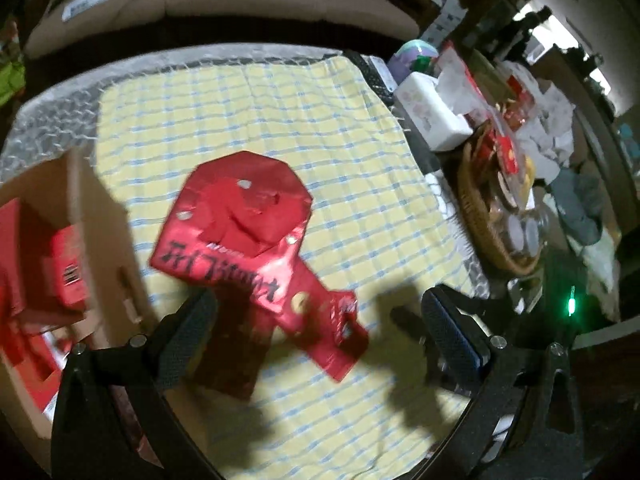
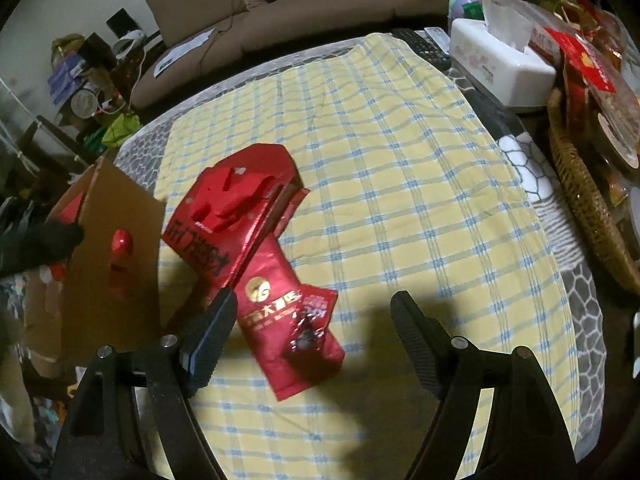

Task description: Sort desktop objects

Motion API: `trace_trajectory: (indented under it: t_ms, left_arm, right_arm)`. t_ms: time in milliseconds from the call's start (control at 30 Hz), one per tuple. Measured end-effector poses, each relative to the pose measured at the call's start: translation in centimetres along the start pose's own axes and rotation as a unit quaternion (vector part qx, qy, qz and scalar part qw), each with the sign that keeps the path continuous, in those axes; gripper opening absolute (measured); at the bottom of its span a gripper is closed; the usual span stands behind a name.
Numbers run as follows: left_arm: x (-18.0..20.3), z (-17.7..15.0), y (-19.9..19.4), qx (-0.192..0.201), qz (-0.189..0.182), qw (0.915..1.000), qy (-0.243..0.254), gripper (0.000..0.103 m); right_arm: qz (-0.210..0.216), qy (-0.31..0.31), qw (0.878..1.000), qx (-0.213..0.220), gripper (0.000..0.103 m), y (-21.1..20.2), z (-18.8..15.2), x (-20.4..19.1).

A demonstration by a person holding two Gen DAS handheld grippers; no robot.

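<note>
A: Where's the red stuff lying?

B: On the yellow checked cloth (image 2: 400,168) that covers the desk (image 2: 576,320). There's a red folded carton (image 2: 236,204) with black brush lettering, and a red foil packet (image 2: 288,320) partly tucked under it, a small crumpled wrapper (image 2: 314,316) on top of that.

A: And the tools?

B: The right tool (image 2: 316,328) hangs above the packet, jaws spread wide, nothing between the pads. The left tool (image 1: 316,332) is wide apart too, over the carton's (image 1: 236,220) lower end; I can't tell if its left pad touches.

A: What's beside them?

B: A cardboard box (image 2: 116,248) just left of the carton, red items inside. Off right, a tissue box (image 2: 496,68) and a wicker basket (image 2: 584,200).
</note>
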State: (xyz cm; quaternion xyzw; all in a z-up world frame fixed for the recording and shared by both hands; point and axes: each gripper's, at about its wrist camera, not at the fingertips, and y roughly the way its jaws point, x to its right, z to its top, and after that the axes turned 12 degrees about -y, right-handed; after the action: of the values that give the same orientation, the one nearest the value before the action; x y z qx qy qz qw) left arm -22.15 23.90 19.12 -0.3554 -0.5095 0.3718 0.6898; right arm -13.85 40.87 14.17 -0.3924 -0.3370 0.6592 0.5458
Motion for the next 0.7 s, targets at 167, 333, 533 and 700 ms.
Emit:
trace_trajectory:
  t_ms: [167, 333, 533, 700]
  left_arm:
    - [-0.5, 2.4, 5.2, -0.046, -0.009, 0.9978, -0.046, 0.100]
    - [-2.2, 3.8, 8.9, -0.055, -0.001, 0.9925, -0.109, 0.085]
    - [-3.9, 4.5, 12.3, -0.051, 0.028, 0.9872, -0.149, 0.062]
    - [-4.4, 4.6, 12.7, -0.040, 0.037, 0.9853, -0.162, 0.036]
  right_arm:
    - [-0.001, -0.004, 1.000, 0.004, 0.080, 1.2, -0.3, 1.2]
    - [0.001, -0.010, 1.000, 0.003, 0.080, 2.3, -0.7, 1.8]
    - [0.001, -0.018, 1.000, 0.006, 0.079, 3.4, -0.6, 2.0]
    - [0.006, -0.027, 1.000, 0.002, 0.079, 4.1, -0.5, 1.6]
